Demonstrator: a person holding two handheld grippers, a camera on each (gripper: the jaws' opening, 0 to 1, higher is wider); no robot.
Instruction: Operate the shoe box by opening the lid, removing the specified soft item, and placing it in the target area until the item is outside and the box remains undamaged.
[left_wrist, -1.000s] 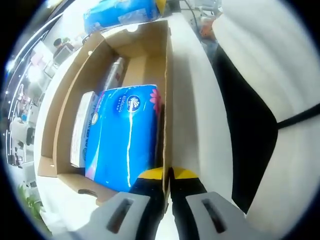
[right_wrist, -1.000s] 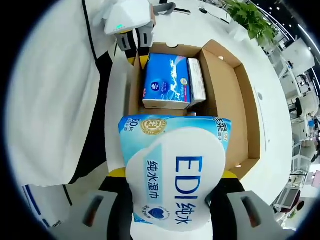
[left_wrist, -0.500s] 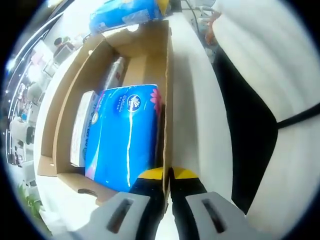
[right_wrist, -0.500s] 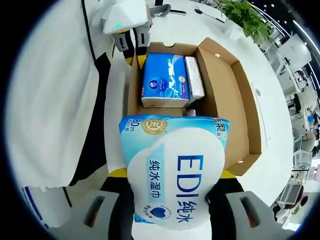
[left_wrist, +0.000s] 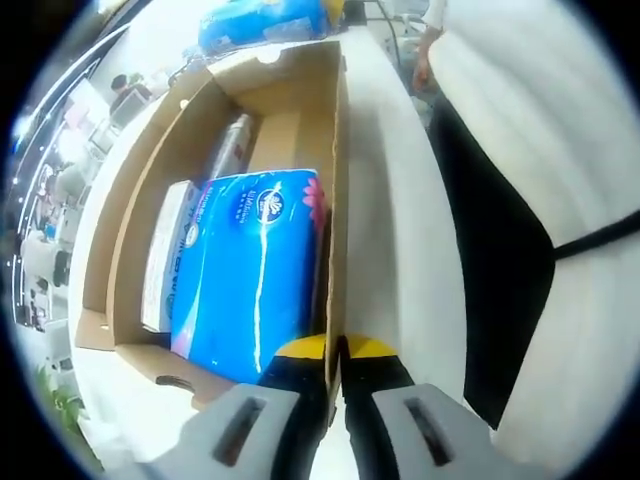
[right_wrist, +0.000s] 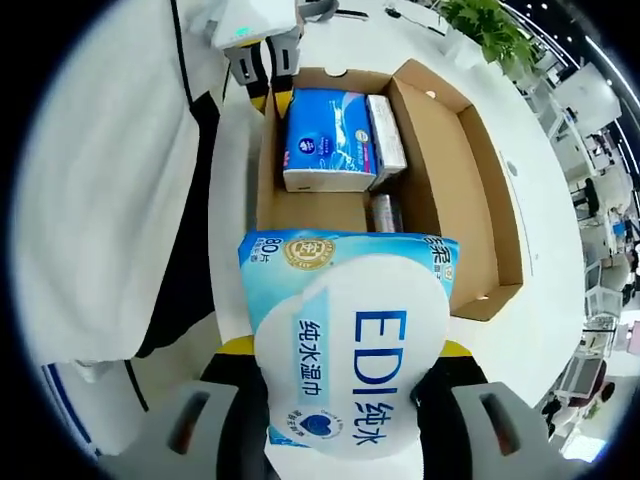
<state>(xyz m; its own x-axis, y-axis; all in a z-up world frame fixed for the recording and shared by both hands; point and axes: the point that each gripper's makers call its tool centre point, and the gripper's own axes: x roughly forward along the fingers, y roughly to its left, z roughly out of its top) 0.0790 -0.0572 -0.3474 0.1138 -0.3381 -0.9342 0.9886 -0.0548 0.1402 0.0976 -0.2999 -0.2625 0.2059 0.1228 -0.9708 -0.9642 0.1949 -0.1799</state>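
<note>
An open cardboard shoe box (left_wrist: 130, 180) (right_wrist: 470, 190) lies on a white table. Inside it are a blue tissue pack (left_wrist: 250, 270) (right_wrist: 328, 150), a white pack (left_wrist: 163, 255) (right_wrist: 386, 140) beside it, and a clear-wrapped item (left_wrist: 226, 148) (right_wrist: 385, 212). My left gripper (left_wrist: 336, 350) is shut on the box's side wall; it also appears at the top of the right gripper view (right_wrist: 262, 62). My right gripper (right_wrist: 345, 350) is shut on a light-blue wet-wipes pack (right_wrist: 345, 340) marked "EDI", held above and outside the box's near end. That pack shows at the top of the left gripper view (left_wrist: 262, 18).
A person in a white garment with a black panel (left_wrist: 520, 200) (right_wrist: 110, 180) stands along the box's side. A green plant (right_wrist: 490, 30) and office furniture lie beyond the white table (right_wrist: 540, 320).
My right gripper has drawn back with the wipes pack, so more of the box floor and the clear-wrapped item show. The left gripper stays clamped on the wall.
</note>
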